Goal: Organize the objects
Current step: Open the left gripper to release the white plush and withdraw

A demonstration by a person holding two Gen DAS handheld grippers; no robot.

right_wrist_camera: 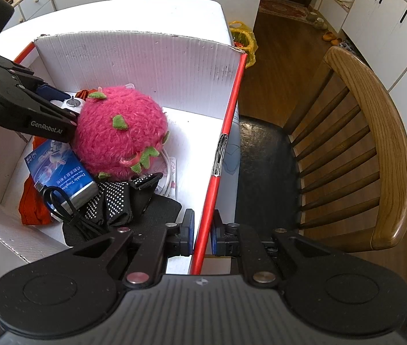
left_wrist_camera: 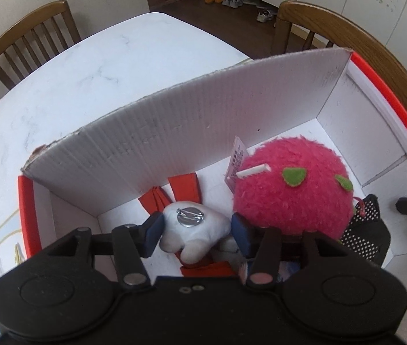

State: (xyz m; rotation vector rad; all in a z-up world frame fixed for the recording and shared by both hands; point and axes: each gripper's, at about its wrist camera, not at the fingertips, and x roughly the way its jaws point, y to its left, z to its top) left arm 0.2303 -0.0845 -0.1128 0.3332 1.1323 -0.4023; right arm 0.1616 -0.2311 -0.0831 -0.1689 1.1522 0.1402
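The left gripper [left_wrist_camera: 196,234] sits spread around the small white plush [left_wrist_camera: 195,230] down in the box [left_wrist_camera: 174,120] (beside the pink plush [left_wrist_camera: 292,192]), while the right gripper [right_wrist_camera: 202,237] pinches the box's red edge.

Ahead of my hand-held gripper, two wooden chairs [left_wrist_camera: 30,37] flank the white marble desk [left_wrist_camera: 111,66]; beyond lie dark wood floor [right_wrist_camera: 287,49], white cabinets [right_wrist_camera: 382,14], scattered shoes [left_wrist_camera: 232,0].
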